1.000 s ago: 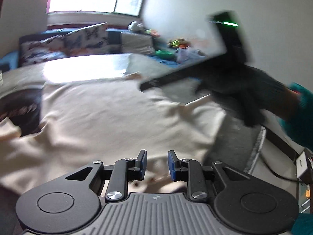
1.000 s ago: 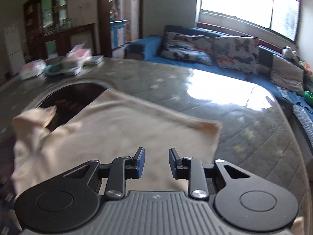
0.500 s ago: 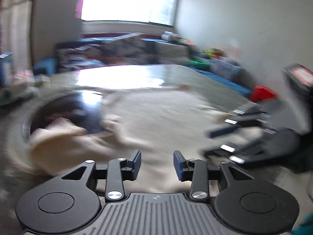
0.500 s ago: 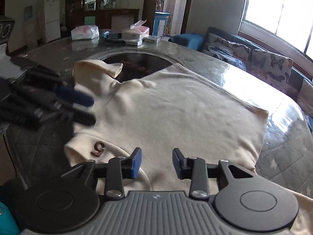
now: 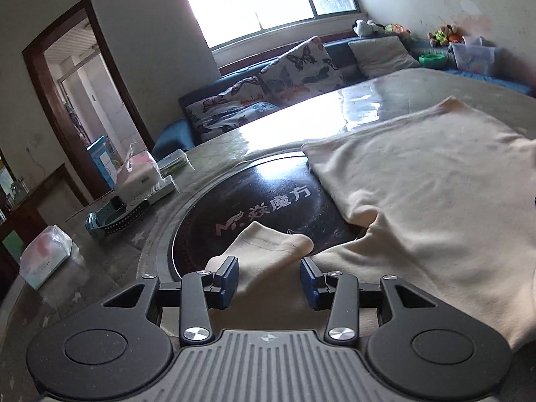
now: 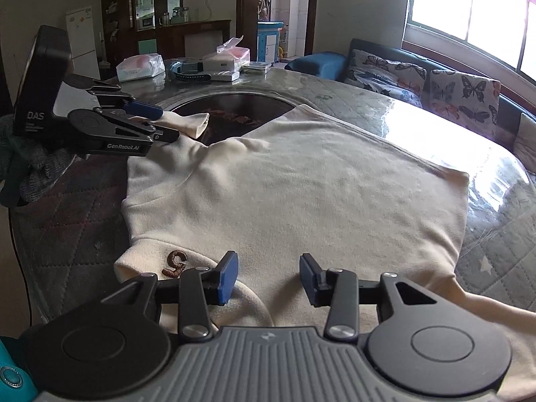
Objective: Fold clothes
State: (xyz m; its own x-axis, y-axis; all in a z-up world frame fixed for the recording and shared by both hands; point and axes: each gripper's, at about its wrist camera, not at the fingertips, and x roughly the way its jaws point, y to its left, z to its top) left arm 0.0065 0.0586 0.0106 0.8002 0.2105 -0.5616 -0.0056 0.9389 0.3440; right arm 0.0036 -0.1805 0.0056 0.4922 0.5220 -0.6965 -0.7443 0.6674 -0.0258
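A cream sweatshirt (image 6: 301, 194) lies spread flat on the round table, its collar with a brown emblem (image 6: 174, 263) nearest the right gripper. My left gripper (image 5: 269, 279) is open, its jaws on either side of the cream sleeve (image 5: 268, 251), which lies over the dark round inset (image 5: 251, 207). In the right wrist view the left gripper (image 6: 157, 124) shows at the left, over that sleeve (image 6: 187, 124). My right gripper (image 6: 268, 279) is open, just above the shirt near the collar, holding nothing.
Tissue packs (image 6: 140, 67), a white box (image 6: 227, 58) and a watch (image 6: 189, 75) sit at the table's far side. A blue sofa with butterfly cushions (image 6: 435, 80) runs under the window. The table edge (image 6: 26, 234) is at the left.
Both grippers opened wider. The left gripper swung left and came down around the sleeve. The right gripper moved back to the collar end of the shirt.
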